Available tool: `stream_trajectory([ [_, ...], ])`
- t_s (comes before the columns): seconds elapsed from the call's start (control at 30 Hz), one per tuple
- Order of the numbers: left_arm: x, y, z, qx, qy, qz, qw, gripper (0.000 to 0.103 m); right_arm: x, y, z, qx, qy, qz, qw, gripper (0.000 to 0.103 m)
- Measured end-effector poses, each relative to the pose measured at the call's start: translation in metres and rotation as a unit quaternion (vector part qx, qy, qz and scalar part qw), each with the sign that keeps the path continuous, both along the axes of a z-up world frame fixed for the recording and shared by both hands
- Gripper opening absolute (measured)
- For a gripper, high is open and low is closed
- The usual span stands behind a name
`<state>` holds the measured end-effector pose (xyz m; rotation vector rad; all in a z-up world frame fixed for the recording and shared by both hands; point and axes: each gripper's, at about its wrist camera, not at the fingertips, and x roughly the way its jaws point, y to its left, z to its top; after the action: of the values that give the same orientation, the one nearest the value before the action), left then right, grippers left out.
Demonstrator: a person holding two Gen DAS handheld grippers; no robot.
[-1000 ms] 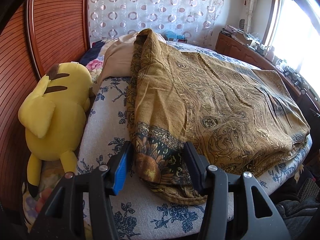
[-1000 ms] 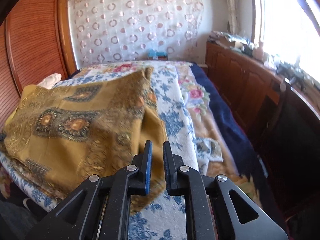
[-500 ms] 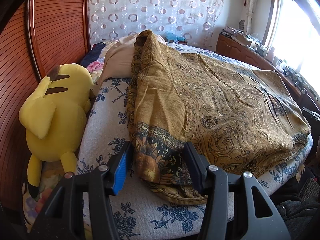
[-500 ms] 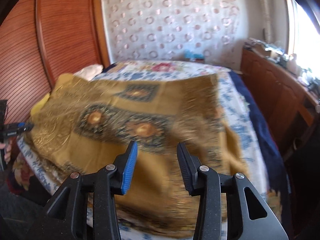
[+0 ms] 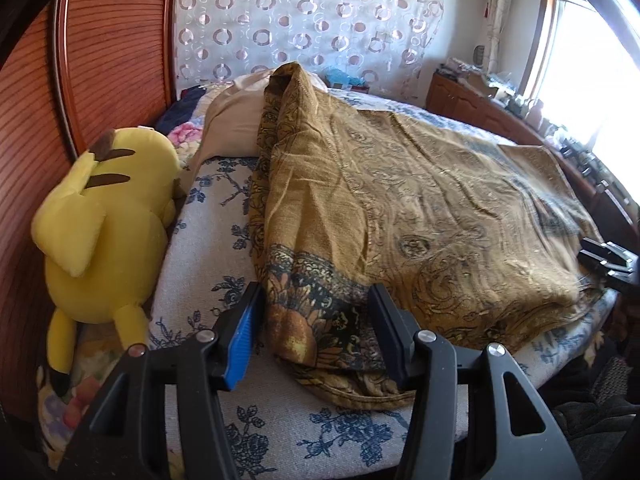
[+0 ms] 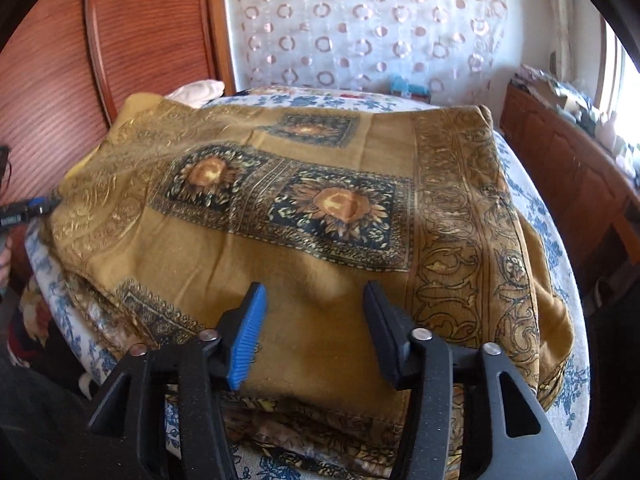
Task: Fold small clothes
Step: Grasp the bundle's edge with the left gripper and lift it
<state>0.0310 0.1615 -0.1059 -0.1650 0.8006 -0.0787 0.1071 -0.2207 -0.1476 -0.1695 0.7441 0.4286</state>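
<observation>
Cloth: the mustard-gold patterned cloth with dark sunflower panels [image 6: 304, 208] lies spread over the blue-flowered white bedspread [image 5: 208, 240], already doubled at least once, layers showing at its near edge.

Long axis: it runs across my right wrist view, from the side by the reddish slatted wooden panel [image 6: 52, 92] over to the side by the window. One end climbs the pale pillow [image 5: 232, 120].

My left gripper [image 5: 312, 332]: jaws apart, straddling the dark bordered corner of the cloth at the bed's near edge. Cloth sits between the fingers, but I can't see the pads pressing on it.

My right gripper [image 6: 312, 328]: jaws opening right now, hovering over the plain gold stretch near the folded edge. Fabric lies below and between them, not pinched.

Which hand is nearer: each hand has its own end. Left owns the corner beside the yellow plush toy [image 5: 104, 220]; right is at the far end, its tips just showing at the edge of my left view.

What the move turns on: the cloth lies straight ahead and below both sets of jaws, so I judge the next grab is a short dip down onto the near edge, both hands together.

Risk: layered edge here, so I could catch only the top ply and the fold would skew.
</observation>
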Motion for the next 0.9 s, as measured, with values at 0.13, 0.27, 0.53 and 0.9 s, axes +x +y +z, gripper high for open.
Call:
stream_trajectory([
  [0.13,0.002,0.001,0.001,-0.009,-0.002,-0.01,0.9999,0.045,-0.002,0.003,-0.003,-0.001,-0.01,-0.004,1.0,0.062],
  [0.27,0.005,0.002,0.001,-0.02,-0.002,-0.014,0.9997,0.011,-0.001,0.003,-0.004,0.002,-0.016,-0.003,1.0,0.064],
  [0.53,0.012,-0.027,0.034,-0.035,-0.055,-0.057,0.9962,0.004,-0.006,-0.001,-0.004,0.005,-0.027,-0.006,1.0,0.064],
  [0.9,0.053,-0.106,0.116,-0.062,-0.141,-0.16,0.9749,0.003,-0.013,-0.041,0.012,0.034,-0.033,-0.043,0.998,0.062],
])
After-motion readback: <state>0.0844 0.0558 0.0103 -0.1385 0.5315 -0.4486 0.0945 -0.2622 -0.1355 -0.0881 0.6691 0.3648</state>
